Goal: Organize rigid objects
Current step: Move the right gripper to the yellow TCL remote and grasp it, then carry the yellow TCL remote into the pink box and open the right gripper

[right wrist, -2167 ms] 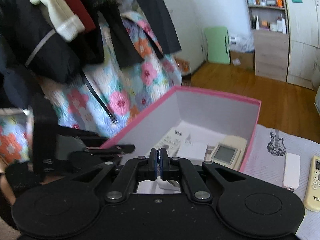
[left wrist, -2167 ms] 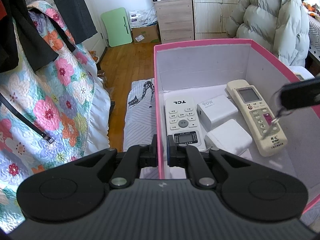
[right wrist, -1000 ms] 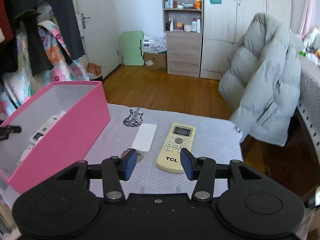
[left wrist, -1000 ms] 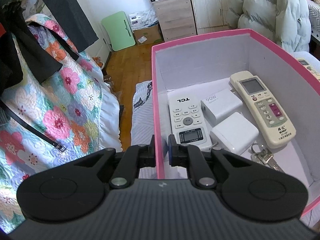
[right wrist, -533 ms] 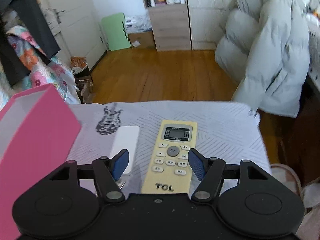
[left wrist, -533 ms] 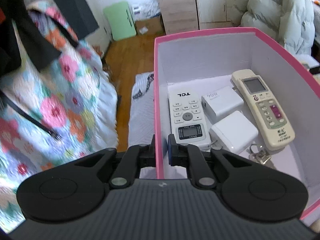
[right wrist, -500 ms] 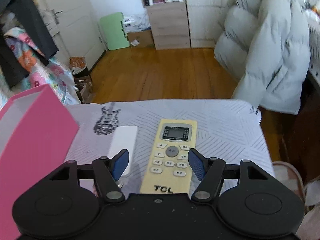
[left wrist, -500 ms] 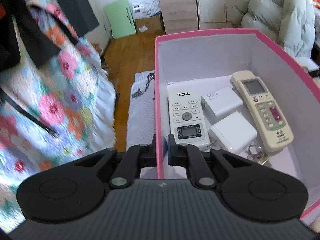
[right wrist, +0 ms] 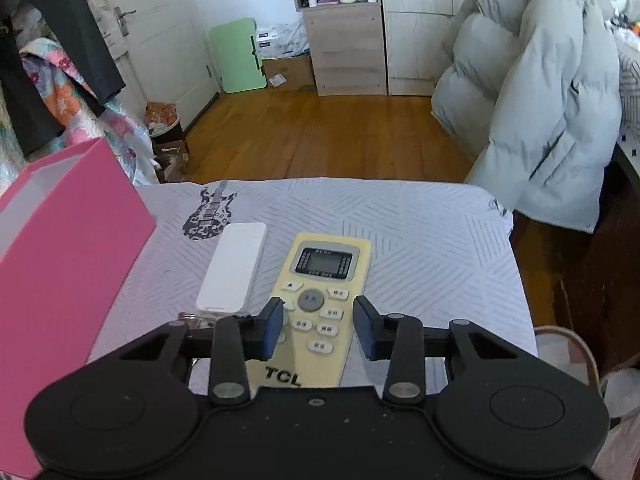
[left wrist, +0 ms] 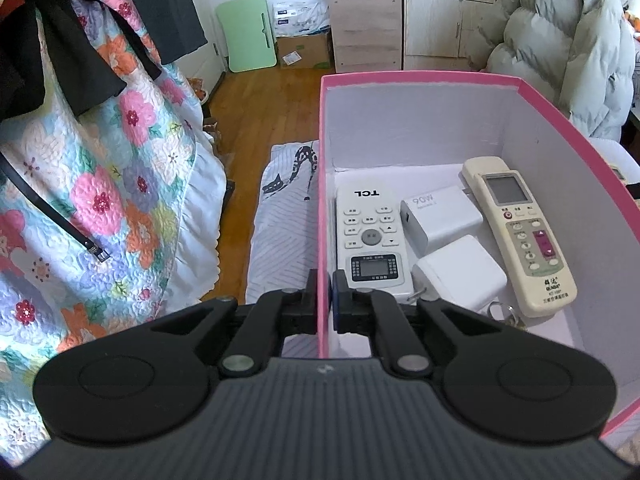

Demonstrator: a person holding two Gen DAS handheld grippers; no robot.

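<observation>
The table with its pale grey line-patterned cloth (right wrist: 420, 232) carries everything; on its left side stands the tall pink cardboard box with white inner walls (left wrist: 400, 128), already holding a white TCL remote (left wrist: 372, 240), two white charger blocks (left wrist: 440, 218), a cream remote with a magenta button (left wrist: 520, 240) and some keys, only partly in view at the near end; my left gripper (left wrist: 326, 300) is clamped on the box's near-left wall, one pad outside and one inside, steadying it.

On the open cloth to the right of the box lies the pale yellow TCL remote control (right wrist: 320, 292), the thing I judge to be next; beside it on its left sits a flat white rounded rectangular case (right wrist: 234, 268), close but apart, and a small metal bit pokes out at that case's near end.

My right gripper (right wrist: 319, 330) is the nearer one; its jaws straddle the yellow remote and are closing, the blue pads just outside its long edges, not yet pressing as far as I can tell; the remote's long axis runs straight away from me, in line with my fingers, so the pads meet it across its narrow width.
</observation>
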